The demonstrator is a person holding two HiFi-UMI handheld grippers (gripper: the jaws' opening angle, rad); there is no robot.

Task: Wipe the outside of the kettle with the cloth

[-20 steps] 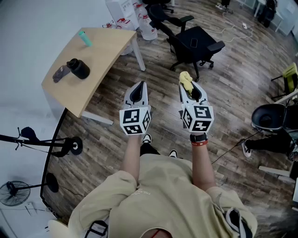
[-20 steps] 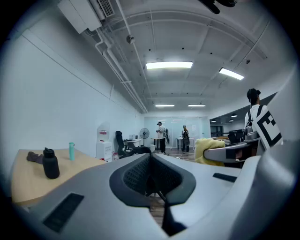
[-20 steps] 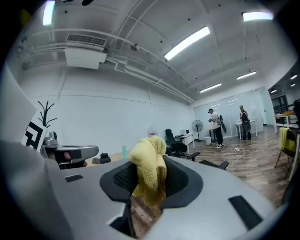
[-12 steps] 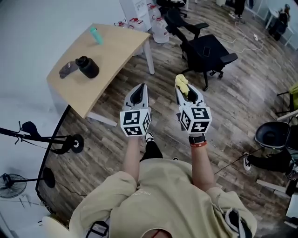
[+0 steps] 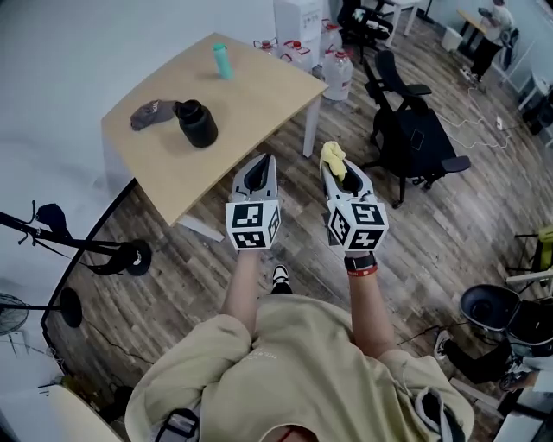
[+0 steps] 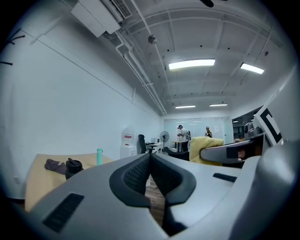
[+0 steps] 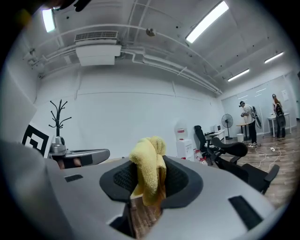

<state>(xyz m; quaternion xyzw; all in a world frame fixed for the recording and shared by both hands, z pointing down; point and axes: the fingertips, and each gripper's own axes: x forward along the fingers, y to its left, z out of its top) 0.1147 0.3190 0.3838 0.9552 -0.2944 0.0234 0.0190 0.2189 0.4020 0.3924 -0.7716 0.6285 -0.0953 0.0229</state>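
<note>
The person stands on a wood-plank floor (image 5: pixel 173 285) just in front of a light wooden table (image 5: pixel 251 95), holding both grippers out side by side at chest height, near each other but apart. The left gripper (image 5: pixel 260 162) is clenched: in the left gripper view its two dark ribbed pads (image 6: pixel 136 174) meet at the tip with nothing between them. The right gripper (image 5: pixel 340 173) grasps a yellow terry cloth (image 5: pixel 333 158). In the right gripper view the cloth (image 7: pixel 148 165) is pinched between the pads, bunching above them and hanging a little below. The black kettle (image 5: pixel 198 123) stands upright on the table, ahead and to the left of both grippers and well apart from the cloth. A crumpled dark grey rag (image 5: pixel 149 114) lies just beside it, and a teal bottle (image 5: pixel 222 61) stands farther back near the table's far edge. The cube (image 5: pixel 253 226) on each gripper bears black-and-white square markers and no letters. Beyond the table stands a white water dispenser (image 5: pixel 299 19) with a red mark too small to read, and a black office chair (image 5: pixel 416 142) sits to the right.
</note>
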